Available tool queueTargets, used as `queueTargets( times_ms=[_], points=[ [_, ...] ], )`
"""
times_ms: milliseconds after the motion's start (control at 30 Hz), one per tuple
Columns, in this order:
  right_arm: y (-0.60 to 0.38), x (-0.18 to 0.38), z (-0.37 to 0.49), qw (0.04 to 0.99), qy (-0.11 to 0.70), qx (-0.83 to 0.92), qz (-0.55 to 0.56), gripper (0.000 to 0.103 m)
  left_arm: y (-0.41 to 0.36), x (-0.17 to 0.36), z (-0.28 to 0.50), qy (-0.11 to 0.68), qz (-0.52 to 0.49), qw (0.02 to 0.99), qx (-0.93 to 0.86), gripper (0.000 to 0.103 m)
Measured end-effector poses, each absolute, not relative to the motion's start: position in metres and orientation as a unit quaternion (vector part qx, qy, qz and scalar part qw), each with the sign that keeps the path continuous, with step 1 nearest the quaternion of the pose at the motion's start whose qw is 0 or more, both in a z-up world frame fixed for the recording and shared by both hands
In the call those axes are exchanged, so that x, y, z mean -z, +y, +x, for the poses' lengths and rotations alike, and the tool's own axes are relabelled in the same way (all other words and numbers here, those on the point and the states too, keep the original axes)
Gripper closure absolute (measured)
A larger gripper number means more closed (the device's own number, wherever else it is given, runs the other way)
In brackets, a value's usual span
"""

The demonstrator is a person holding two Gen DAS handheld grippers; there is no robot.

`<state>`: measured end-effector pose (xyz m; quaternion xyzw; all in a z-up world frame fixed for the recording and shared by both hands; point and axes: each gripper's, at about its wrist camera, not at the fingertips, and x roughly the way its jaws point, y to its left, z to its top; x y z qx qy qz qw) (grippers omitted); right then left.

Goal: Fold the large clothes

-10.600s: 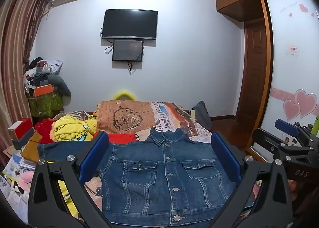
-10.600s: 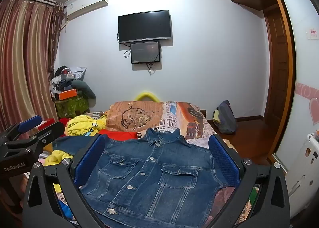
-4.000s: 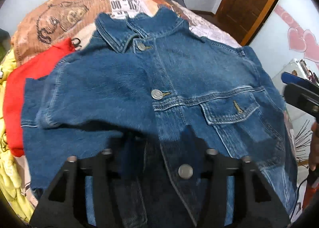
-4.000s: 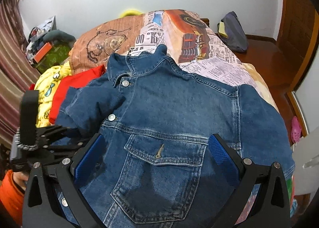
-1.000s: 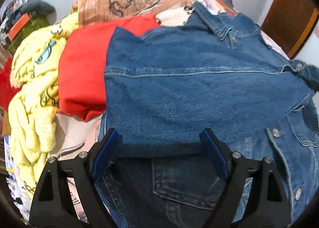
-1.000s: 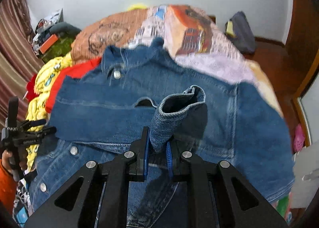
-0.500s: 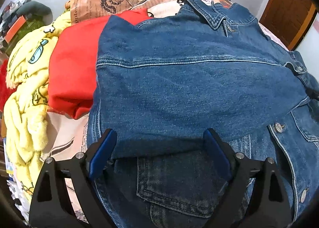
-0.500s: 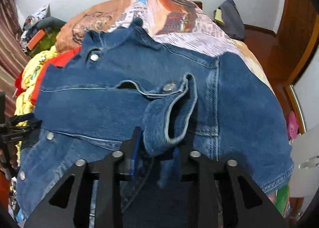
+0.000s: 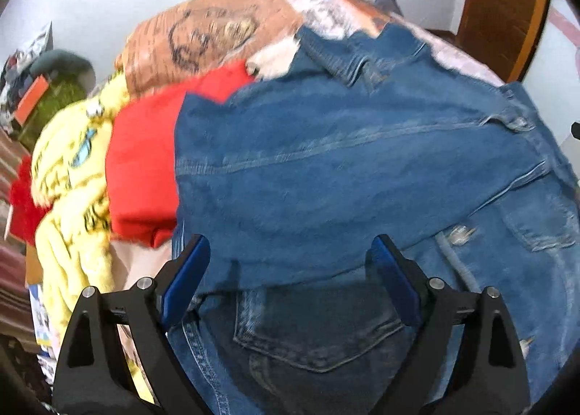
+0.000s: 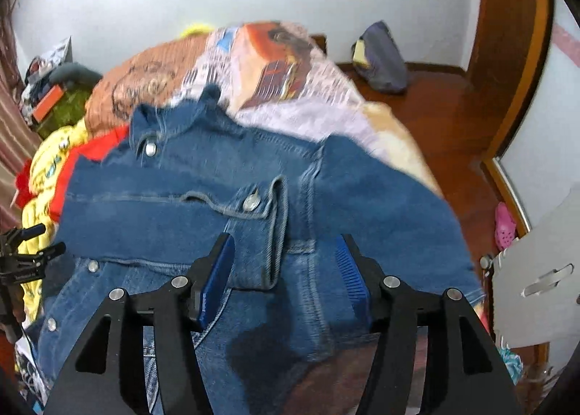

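Note:
A blue denim jacket (image 9: 362, 175) lies front up on the bed, also in the right wrist view (image 10: 217, 212). Its left sleeve (image 10: 174, 215) is folded across the chest, with the buttoned cuff (image 10: 264, 215) lying near the middle. My left gripper (image 9: 290, 270) is open and empty above the jacket's lower left part. My right gripper (image 10: 282, 270) is open and empty just above the cuff. The left gripper also shows at the left edge of the right wrist view (image 10: 25, 252).
A red garment (image 9: 145, 161) and a yellow cartoon blanket (image 9: 72, 179) lie left of the jacket. A brown printed bedspread (image 10: 152, 85) covers the far bed. A grey bag (image 10: 380, 59) sits on the wooden floor at the right. A white object (image 10: 536, 277) stands at the right edge.
My right gripper has opened and let go of the sleeve cuff, which now lies flat across the jacket's chest. The left gripper stays open and has drawn back slightly.

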<state>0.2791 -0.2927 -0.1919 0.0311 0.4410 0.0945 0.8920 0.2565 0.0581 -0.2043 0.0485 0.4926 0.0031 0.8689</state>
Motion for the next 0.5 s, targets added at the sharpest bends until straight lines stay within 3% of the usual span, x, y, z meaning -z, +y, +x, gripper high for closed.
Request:
queueTargets(
  times_ms=[267,500],
  points=[
    [-0.339,0.164,0.262,0.917,0.393,-0.044,0.058,0.037,0.015,0.151,0.272,0.431,0.06,0.899,0.039,0.012],
    [-0.385,0.194,0.254,0.895,0.43,0.011,0.117,0.025,-0.023,0.14,0.285,0.415,0.057,0.905,0.078,0.012]
  ],
)
